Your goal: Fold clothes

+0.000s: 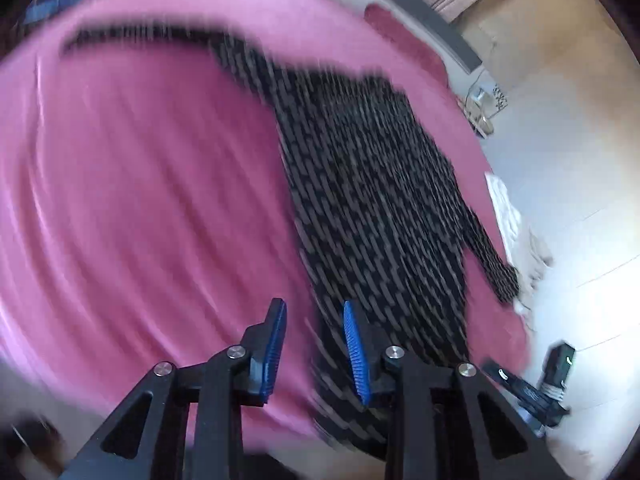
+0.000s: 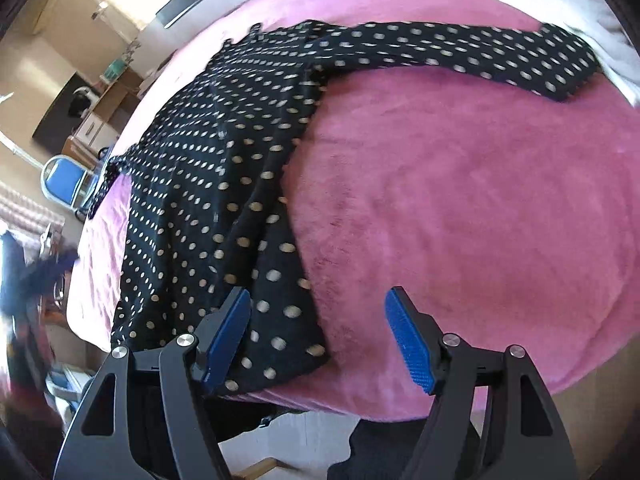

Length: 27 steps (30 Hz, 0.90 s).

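Right wrist view: polka-dot garment (image 2: 224, 184) lies under left finger (image 2: 230, 332).

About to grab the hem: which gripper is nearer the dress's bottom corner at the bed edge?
Right. The right gripper straddles the polka-dot dress at that corner, jaws open. The left gripper hangs open over the dress's opposite edge.

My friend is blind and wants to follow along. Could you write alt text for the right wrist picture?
A black polka-dot garment lies spread on a pink blanket, one long sleeve stretched out to the right. The right gripper hangs open above the garment's near corner, its blue-padded fingers holding nothing. A blue chair stands in the room at the left.
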{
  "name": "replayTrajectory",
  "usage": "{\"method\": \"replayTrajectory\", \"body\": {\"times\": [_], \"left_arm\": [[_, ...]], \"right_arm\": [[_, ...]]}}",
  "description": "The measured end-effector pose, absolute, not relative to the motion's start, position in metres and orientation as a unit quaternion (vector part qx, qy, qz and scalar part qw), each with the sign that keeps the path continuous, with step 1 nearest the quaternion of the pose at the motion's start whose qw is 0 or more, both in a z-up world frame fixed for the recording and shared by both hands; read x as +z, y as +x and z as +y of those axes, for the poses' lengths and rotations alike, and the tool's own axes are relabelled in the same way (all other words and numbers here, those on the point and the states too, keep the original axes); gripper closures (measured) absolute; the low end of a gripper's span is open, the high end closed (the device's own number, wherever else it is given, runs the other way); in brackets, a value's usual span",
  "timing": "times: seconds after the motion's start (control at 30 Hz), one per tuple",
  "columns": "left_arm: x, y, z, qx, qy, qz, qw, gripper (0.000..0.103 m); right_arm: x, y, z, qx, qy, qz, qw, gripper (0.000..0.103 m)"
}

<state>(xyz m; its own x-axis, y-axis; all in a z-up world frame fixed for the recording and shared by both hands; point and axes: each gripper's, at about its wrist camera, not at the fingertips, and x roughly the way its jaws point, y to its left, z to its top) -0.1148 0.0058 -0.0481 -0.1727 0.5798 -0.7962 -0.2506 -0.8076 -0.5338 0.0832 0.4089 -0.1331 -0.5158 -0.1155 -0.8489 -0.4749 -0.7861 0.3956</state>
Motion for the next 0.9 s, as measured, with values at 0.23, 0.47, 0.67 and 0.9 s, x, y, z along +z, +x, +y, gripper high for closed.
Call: {"method": "replayTrajectory", "body": {"times": [0.23, 0.47, 0.67, 0.9], "left_arm": [[-0.081, -0.039, -0.003, 0.757, -0.619, -0.091, 0.189, 0.072], [-0.099, -0.007, 0.002, 0.799, -0.579, 0.006, 0.16, 0.072], [-0.096, -0.003, 0.019, 0.814, -0.545, 0.034, 0.198, 0.072], [-0.092, -0.005, 0.007, 0.816, -0.537, -0.002, 0.213, 0.072]], "right_arm": [[-0.104, 0.11, 0.323, 0.848, -0.519, -0.076, 0.076, 0.03], [-0.133, 0.107, 0.27, 0.84, -0.489, -0.235, 0.037, 0.03], [-0.126, 0.089, 0.262, 0.875, -0.43, -0.219, 0.046, 0.03], [-0.117, 0.074, 0.331, 0.888, -0.438, -0.051, 0.131, 0.03]]}}
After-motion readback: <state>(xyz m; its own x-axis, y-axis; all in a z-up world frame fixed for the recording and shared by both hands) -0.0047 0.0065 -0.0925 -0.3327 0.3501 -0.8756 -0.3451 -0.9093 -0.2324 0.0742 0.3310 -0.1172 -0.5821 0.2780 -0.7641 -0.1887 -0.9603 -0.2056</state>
